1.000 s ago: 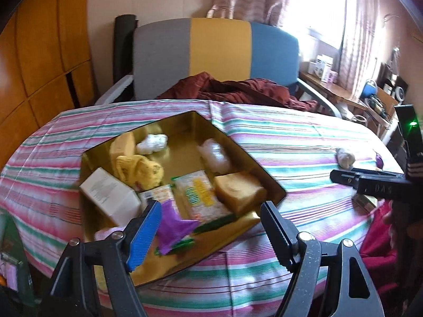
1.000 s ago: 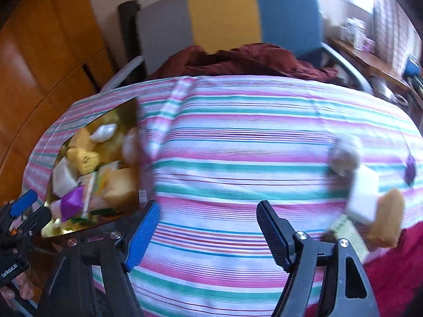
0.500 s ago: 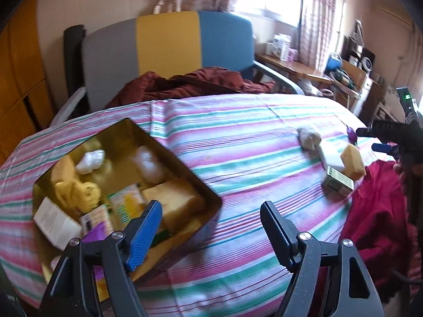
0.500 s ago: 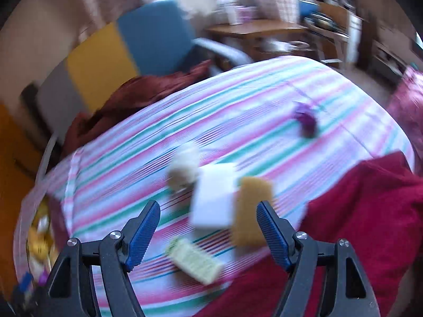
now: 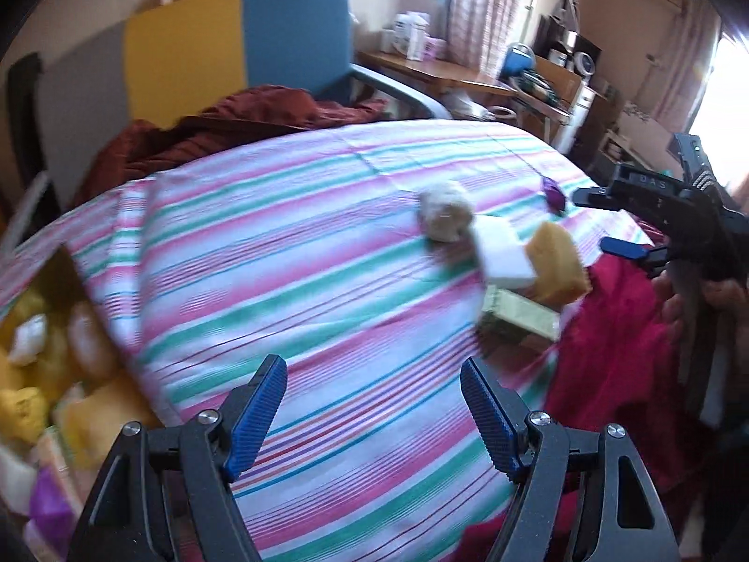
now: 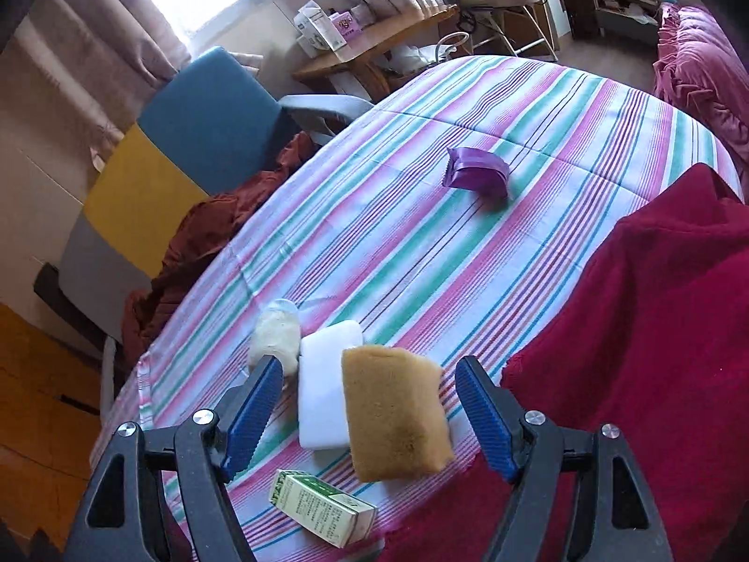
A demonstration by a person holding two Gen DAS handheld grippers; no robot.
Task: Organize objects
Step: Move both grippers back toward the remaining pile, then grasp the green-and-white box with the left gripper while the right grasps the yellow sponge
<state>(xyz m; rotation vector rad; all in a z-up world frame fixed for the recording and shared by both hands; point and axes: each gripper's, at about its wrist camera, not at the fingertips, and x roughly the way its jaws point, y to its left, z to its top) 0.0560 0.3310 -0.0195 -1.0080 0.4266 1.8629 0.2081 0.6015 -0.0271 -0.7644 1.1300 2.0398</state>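
My right gripper [image 6: 370, 410] stands open above a brown sponge [image 6: 393, 414] and a white block [image 6: 327, 388], pads clear of both. Beside them lie a pale wrapped lump [image 6: 276, 335] and a small green-and-white box [image 6: 323, 508]; a purple packet [image 6: 477, 173] sits farther off. In the left wrist view my left gripper [image 5: 374, 417] is open over bare striped cloth [image 5: 304, 281]. The same sponge [image 5: 557, 264], white block [image 5: 501, 253], box [image 5: 519, 318] and lump [image 5: 444, 215] lie to its right. The right gripper [image 5: 655, 215] shows at the right edge. A gold tin [image 5: 70, 271] with several items is at far left.
A red cloth [image 6: 655, 351] drapes over the table's near right edge. A grey, yellow and blue chair [image 5: 224, 47] with a dark red garment [image 5: 243, 117] stands behind the table. A wooden side table [image 6: 374, 42] with boxes is by the window.
Both grippers swung right, away from the gold tin. The right one rolled and came over the sponge and white block. The tin slid to the left wrist view's far left edge. Jaws stayed open.
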